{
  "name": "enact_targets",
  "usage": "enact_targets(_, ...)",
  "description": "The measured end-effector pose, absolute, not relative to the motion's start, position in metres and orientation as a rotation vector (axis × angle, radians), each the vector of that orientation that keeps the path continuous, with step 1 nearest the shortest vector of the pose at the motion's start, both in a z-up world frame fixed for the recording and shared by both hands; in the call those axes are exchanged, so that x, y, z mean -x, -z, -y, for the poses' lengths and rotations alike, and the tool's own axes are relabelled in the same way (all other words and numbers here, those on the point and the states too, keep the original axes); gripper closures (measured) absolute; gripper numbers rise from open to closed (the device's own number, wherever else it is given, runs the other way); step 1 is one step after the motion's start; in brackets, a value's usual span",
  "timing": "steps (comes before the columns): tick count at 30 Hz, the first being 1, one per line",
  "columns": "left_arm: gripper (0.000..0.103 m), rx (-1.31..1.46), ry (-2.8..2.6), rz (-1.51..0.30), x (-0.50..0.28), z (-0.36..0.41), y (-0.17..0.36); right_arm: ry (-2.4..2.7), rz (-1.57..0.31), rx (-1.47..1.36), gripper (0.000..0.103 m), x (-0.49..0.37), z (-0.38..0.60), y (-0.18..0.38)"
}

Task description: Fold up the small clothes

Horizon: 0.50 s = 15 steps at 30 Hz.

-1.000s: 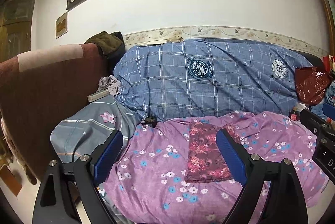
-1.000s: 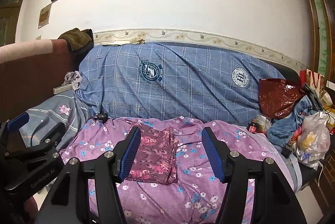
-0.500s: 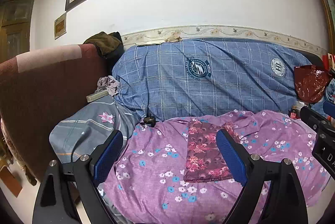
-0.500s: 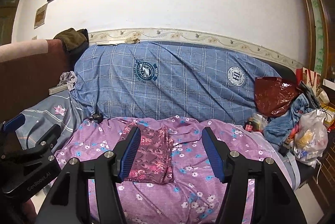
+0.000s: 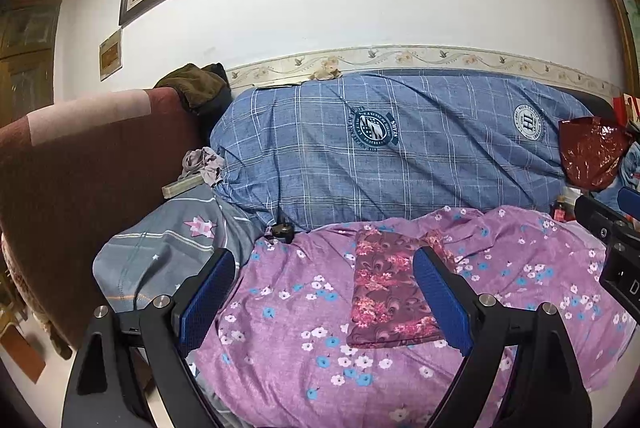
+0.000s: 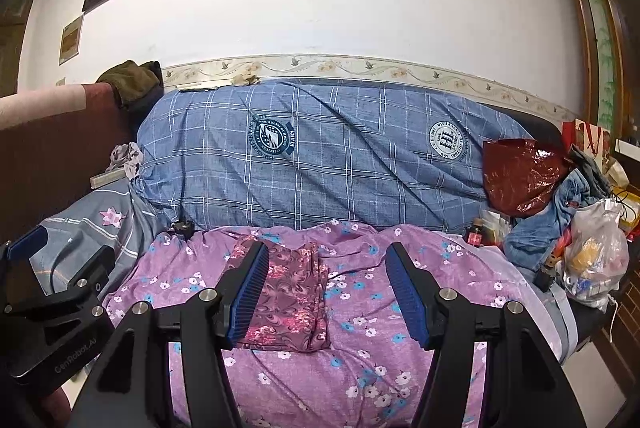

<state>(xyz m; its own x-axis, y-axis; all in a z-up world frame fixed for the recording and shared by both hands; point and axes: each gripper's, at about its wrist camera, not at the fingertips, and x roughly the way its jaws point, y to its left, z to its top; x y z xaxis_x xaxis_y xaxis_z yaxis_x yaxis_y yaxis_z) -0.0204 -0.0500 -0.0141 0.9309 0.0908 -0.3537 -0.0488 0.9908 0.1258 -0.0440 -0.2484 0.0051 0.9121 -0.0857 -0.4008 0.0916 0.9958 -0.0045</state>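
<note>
Since a second ago almost nothing has shifted: you have drawn both grippers back only a touch, and the folded garment sits a shade lower between the fingers in each view. Your left gripper (image 5: 324, 292) is spread wide and holds nothing, its blue pads hanging above the bed; your right gripper (image 6: 328, 292) is likewise spread and empty. Take the maroon floral garment (image 5: 386, 288) as your landmark. It lies flat as a narrow, already folded rectangle on the purple flowered sheet (image 5: 288, 312), its long side running away from you. In the right wrist view the garment (image 6: 290, 302) is partly hidden behind the left-hand pad. Behind the garment the blue checked quilt (image 5: 380, 152) is heaped against the wall, which is probably why the fold was laid on the open sheet in front. Left of the garment lies a grey pillow (image 5: 160, 244); far to its right sits a red plastic bag (image 6: 520, 176). With both grippers clear of the cloth, this piece looks finished or nearly so.
</note>
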Motion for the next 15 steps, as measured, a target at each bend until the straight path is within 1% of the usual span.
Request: enact_targets(15,0.012,-0.144,-0.047,-0.375,0.013,0.070,0.016,0.116,-0.425,-0.040,0.040,0.037,0.263,0.003)
